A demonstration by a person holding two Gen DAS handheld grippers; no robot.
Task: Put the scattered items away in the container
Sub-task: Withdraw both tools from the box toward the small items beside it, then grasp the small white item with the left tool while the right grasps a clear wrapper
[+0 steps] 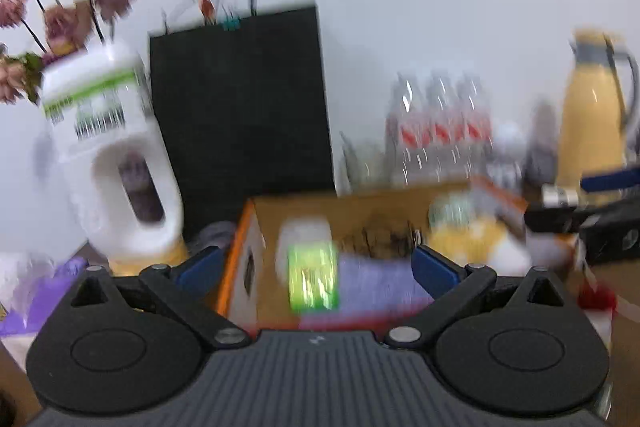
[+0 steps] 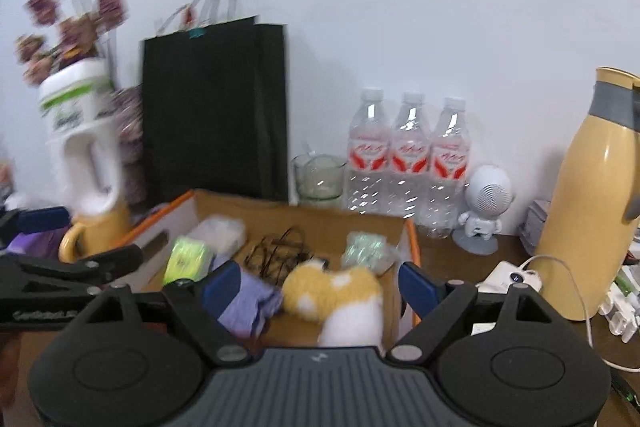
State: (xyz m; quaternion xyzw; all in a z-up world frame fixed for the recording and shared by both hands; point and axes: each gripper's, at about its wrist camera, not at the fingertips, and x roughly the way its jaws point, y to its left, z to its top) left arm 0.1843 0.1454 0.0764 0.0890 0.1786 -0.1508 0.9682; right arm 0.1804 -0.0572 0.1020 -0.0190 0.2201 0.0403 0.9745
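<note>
A cardboard box (image 2: 304,223) is sitting on the bench (image 2: 440,259), already holding a plush toy (image 2: 340,295), purple cloth (image 2: 248,301), green packets (image 2: 186,259) and cords (image 2: 280,251); both sets of jaws are standing apart, empty; the tidying is looking nearly complete; a white charger (image 2: 512,277) is lying outside

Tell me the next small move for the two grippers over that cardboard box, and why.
Probably back both away and look for strays: left gripper and right gripper are open and empty, while the plush toy, purple cloth and green packet already lie in the cardboard box.
</note>
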